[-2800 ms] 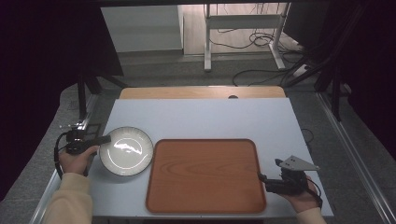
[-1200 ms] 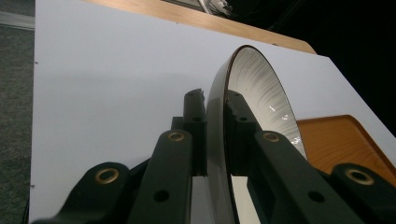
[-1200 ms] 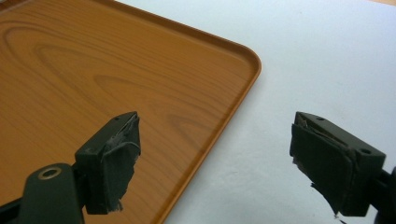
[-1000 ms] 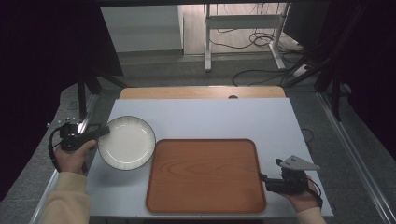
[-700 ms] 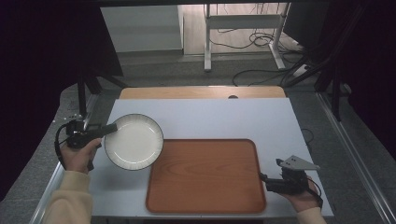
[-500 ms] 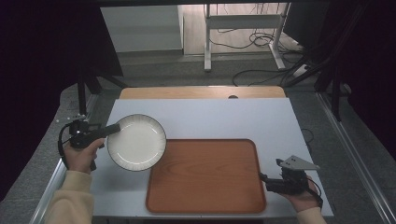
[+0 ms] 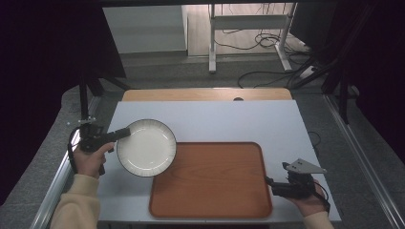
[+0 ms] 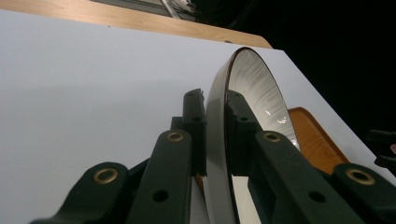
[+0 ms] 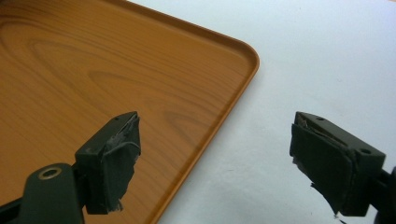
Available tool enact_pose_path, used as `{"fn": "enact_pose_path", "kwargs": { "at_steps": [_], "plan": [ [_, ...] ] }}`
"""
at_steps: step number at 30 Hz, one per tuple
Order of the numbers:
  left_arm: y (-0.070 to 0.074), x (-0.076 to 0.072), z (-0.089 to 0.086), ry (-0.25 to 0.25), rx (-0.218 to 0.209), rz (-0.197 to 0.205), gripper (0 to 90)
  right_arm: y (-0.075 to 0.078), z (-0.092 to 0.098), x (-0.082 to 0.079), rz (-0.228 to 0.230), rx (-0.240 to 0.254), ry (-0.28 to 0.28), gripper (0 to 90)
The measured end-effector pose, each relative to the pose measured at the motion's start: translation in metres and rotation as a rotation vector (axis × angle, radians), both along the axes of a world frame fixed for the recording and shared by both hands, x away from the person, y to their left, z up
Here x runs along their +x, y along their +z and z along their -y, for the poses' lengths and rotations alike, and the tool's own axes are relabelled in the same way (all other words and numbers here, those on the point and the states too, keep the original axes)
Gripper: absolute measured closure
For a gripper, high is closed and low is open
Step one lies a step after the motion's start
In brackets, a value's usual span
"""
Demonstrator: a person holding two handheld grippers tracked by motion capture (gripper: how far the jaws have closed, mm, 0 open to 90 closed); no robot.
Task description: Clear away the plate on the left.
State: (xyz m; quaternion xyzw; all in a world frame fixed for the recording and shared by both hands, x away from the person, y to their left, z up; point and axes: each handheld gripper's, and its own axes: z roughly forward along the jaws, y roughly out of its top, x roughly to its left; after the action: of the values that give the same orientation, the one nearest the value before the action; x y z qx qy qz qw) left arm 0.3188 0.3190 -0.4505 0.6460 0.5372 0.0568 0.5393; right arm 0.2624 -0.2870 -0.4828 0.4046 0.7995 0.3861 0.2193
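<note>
From my remote station I record the left gripper (image 7: 125,134) clenched on the rim of the white plate (image 7: 146,148). In the left gripper view the two black jaws sit one on each face of the plate (image 8: 254,88), pads pressed against its edge, with the plate seen edge-on between them. In the high view the plate is held at its left rim, its dark-edged right side overlapping the top left corner of the wooden tray (image 7: 210,179). Whether it touches the tray I cannot tell.

The left hand (image 7: 90,160) grips the tool at the left edge of the white table (image 7: 229,119), a cream sleeve (image 7: 76,205) trailing back towards the lower edge of the view.

The right gripper (image 7: 270,185) stands released — in its own view the jaws are spread wide with nothing between them, one over the tray's (image 9: 116,70) wooden floor, the other over bare tabletop (image 9: 327,56), the tray's rim running between. In the high view it lies just beside the tray's lower right corner, pointing at it, held in the right hand (image 7: 308,200).

The tray's floor is bare wood.
</note>
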Motion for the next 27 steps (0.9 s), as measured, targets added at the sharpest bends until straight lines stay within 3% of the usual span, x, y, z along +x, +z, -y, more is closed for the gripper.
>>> {"fn": "enact_pose_path", "kwargs": {
  "at_steps": [27],
  "plan": [
    [0.002,0.003,0.027,-0.056,-0.018,0.006,81.0,0.0,0.0,0.0,0.003,-0.004,0.002,16.6]
  ]
}}
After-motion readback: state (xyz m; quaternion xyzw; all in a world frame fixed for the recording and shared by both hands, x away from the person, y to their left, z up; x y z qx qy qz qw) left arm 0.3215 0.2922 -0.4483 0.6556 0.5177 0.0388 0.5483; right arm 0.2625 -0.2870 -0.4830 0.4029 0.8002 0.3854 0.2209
